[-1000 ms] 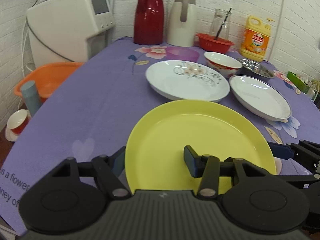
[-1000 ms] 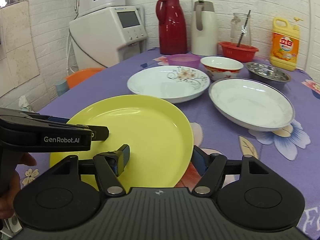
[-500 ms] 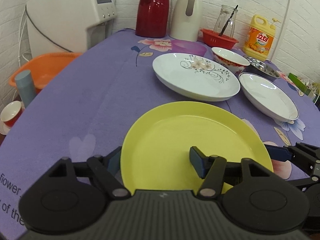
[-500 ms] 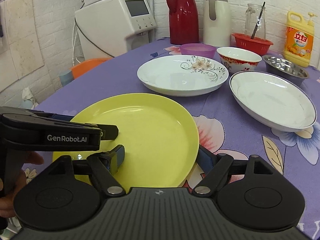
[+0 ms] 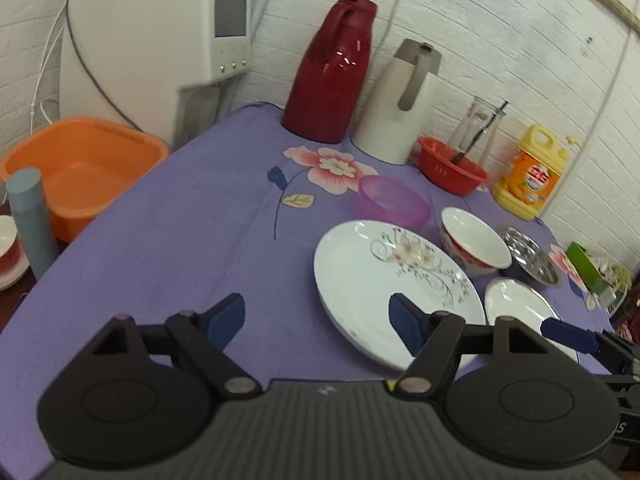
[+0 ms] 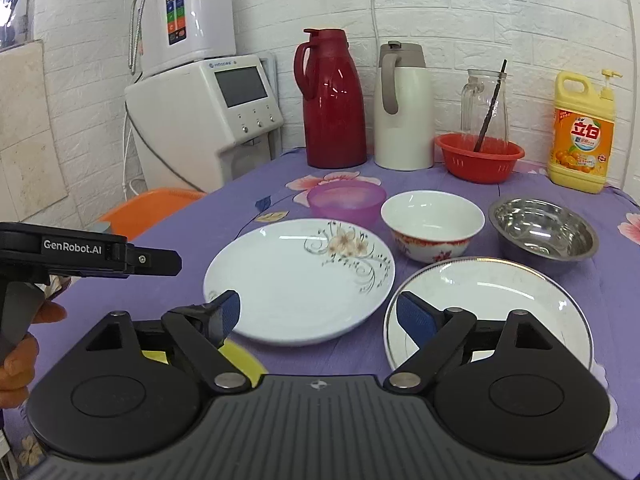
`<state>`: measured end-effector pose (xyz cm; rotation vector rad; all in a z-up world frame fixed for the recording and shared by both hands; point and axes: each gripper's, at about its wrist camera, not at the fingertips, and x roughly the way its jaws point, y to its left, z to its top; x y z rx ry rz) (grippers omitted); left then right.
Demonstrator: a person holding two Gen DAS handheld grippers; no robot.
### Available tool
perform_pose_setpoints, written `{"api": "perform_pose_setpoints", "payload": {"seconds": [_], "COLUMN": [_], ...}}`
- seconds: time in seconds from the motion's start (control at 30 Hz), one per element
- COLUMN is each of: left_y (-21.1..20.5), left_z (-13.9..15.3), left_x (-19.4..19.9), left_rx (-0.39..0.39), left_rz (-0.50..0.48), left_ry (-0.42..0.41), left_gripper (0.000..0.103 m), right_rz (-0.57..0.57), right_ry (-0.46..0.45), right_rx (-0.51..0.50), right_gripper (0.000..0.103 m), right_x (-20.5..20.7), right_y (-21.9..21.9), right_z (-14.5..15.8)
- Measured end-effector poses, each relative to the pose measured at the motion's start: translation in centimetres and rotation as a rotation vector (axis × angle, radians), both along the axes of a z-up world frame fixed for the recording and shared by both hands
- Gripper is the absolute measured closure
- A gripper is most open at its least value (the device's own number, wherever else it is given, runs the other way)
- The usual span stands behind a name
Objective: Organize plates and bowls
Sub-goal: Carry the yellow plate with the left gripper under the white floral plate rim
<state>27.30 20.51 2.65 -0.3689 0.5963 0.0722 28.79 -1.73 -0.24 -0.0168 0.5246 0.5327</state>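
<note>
A white floral plate lies mid-table; it also shows in the left wrist view. A white gold-rimmed plate lies to its right. Behind them stand a purple bowl, a white and red bowl and a steel bowl. A sliver of the yellow plate shows under my right gripper, which is open and empty above the table between the two white plates. My left gripper is open and empty, near the floral plate's left edge.
A red thermos, a white jug, a red basket with a glass jar, and a yellow detergent bottle line the back. A water dispenser and an orange basin stand left of the table.
Both grippers have lifted away from the yellow plate and tilted up. The yellow plate has dropped almost out of both views. Both grippers now stand wider open.
</note>
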Motion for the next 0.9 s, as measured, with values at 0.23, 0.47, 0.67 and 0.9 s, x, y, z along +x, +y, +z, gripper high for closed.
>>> {"api": "perform_pose_setpoints", "payload": {"seconds": [0.23,0.47,0.67,0.9], "left_y": [1.4,2.2,3.4,3.7], "left_z": [-1.2,-3.2,-3.8,-4.1], "left_x": [6.1,6.8,6.5,6.6], "left_rx": [0.014,-0.034,-0.058,-0.081], "left_rz": [0.141,0.107,0.121,0.102], "left_ry": [0.064,0.034,0.044,0.056], "left_gripper": [0.031,0.031,0.031,0.031], "right_rz": [-0.066,-0.015,-0.014,0.056], "right_ry": [0.126,0.143,0.148,0.150], "right_rx": [0.049,0.021,-0.052,-0.012], "right_gripper": [0.000,0.000,0.000,0.000], "right_x": [8.0,9.6,9.9,9.2], "right_y": [0.4,2.2,4.1,5.6], "right_z": [-2.2,-3.0,-4.0,-3.9]}}
